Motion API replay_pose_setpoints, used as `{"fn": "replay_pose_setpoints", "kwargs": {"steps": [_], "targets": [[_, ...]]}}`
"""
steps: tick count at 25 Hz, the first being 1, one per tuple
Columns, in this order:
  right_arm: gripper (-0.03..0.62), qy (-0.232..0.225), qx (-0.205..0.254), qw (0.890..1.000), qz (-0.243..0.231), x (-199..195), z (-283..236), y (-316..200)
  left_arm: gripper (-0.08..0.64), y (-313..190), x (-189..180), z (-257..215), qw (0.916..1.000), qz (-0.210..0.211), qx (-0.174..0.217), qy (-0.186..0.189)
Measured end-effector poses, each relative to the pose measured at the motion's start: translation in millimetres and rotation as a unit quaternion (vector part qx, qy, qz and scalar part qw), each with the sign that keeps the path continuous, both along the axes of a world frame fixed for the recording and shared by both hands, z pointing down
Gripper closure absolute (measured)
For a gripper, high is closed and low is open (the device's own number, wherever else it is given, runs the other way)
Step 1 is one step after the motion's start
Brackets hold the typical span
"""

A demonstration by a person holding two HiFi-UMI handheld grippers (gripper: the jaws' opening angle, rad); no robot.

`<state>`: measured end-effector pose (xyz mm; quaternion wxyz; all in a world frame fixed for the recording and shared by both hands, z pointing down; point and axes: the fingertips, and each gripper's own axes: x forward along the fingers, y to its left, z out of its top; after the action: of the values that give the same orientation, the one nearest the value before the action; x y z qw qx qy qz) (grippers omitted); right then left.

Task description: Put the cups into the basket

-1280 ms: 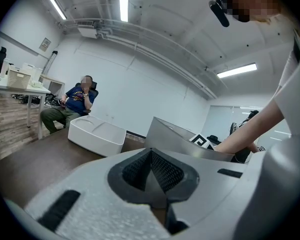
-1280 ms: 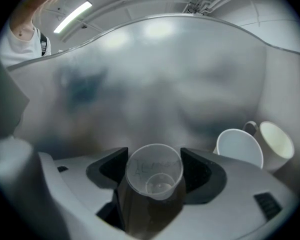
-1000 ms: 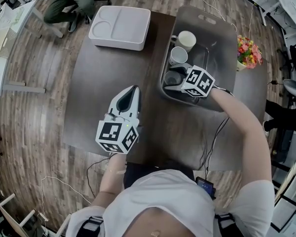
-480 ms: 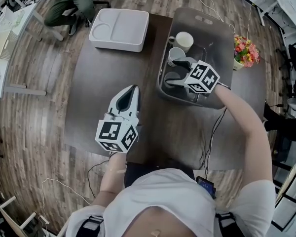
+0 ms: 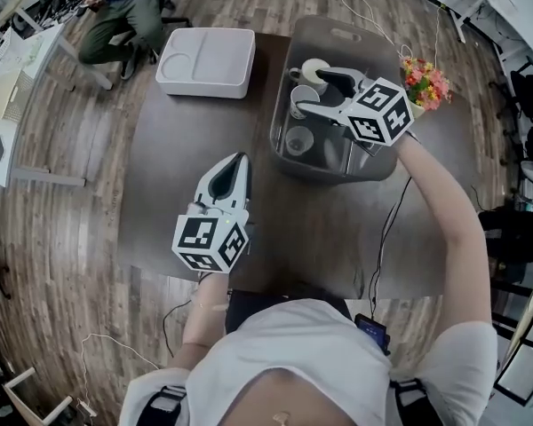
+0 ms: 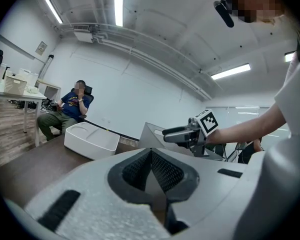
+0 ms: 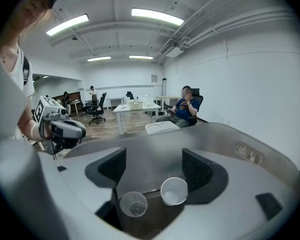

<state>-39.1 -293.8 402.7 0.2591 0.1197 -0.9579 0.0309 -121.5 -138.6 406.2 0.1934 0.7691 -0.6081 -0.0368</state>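
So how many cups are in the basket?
3: a white mug at the far end, a white cup in the middle, a clear cup nearest. The right tongs may hide more.

There are three cups (image 5: 299, 140) (one clear, two white), one basket (image 5: 338, 169), one tray (image 5: 204, 60), one bunch of flowers (image 5: 424, 82) and one table (image 5: 178, 149).
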Motion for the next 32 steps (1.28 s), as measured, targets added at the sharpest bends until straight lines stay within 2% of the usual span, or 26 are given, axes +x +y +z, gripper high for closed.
{"fn": "replay_pose_setpoints", "kwargs": {"steps": [5,12,14,16,20,21,23,26,32], "targets": [[0.245,-0.060,0.034,0.997,0.044,17,-60,-3,0.552,1,10,-16,0.9998,0.015,0.013,-0.010],[0.251,-0.125,0.038,0.986,0.104,56,-105,19,0.552,5,42,-28,0.9985,0.045,0.027,-0.013],[0.270,-0.138,0.032,0.982,0.124,70,-109,30,0.552,5,53,-29,0.9980,0.054,0.029,-0.012],[0.330,-0.150,0.033,0.977,0.146,84,-114,43,0.552,6,66,-30,0.9975,0.063,0.030,-0.010],[0.538,-0.185,0.056,0.962,0.195,112,-123,74,0.552,5,90,-31,0.9962,0.079,0.035,-0.011],[0.560,-0.199,0.061,0.957,0.204,118,-125,83,0.552,5,97,-31,0.9959,0.082,0.036,-0.012],[0.569,-0.222,0.069,0.948,0.219,130,-124,102,0.552,5,110,-31,0.9953,0.089,0.038,-0.013],[0.578,-0.234,0.071,0.938,0.247,138,-111,131,0.552,6,128,-29,0.9944,0.098,0.039,-0.010],[0.580,-0.258,0.036,0.907,0.330,154,-67,169,0.552,10,155,-23,0.9932,0.110,0.037,-0.011]]}}
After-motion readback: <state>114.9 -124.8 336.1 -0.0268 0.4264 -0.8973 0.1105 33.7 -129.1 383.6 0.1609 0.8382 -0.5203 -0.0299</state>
